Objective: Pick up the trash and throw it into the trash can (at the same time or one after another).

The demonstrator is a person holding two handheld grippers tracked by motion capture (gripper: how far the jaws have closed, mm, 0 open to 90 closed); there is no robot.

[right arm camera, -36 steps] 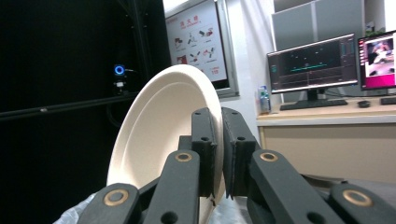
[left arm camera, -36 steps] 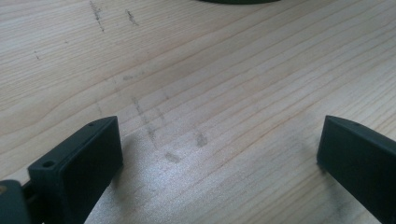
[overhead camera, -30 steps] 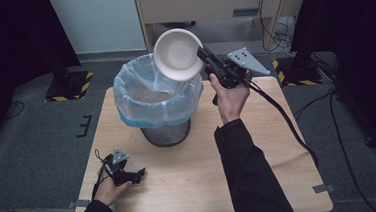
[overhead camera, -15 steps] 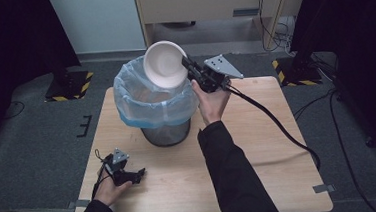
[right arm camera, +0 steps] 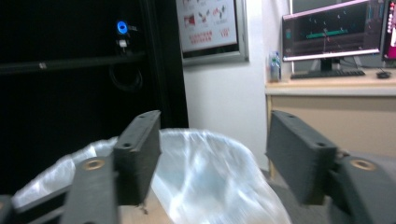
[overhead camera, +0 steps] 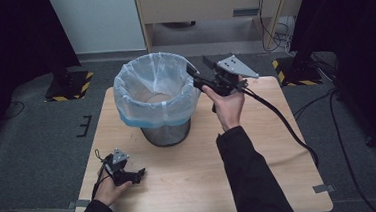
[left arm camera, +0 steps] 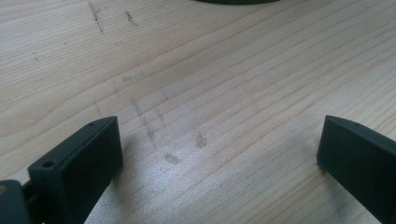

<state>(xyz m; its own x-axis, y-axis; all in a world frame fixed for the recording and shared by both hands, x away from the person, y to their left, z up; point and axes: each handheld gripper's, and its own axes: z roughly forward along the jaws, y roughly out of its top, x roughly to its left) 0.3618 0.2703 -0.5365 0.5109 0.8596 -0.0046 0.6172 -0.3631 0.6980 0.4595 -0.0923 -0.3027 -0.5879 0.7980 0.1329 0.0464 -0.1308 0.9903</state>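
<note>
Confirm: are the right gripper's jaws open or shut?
Open. The right gripper shows its jaws set well apart, nothing between them, with the bin liner behind.

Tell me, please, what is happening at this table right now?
A person works two handheld tongs at a light wooden table. The right tongs are held open at the rim of a dark mesh waste bin lined with a clear plastic bag, with nothing between the jaws. A second ago they held a white bowl over the bin; it has gone from sight, probably dropped inside. The left tongs rest open on the near left tabletop.
</note>
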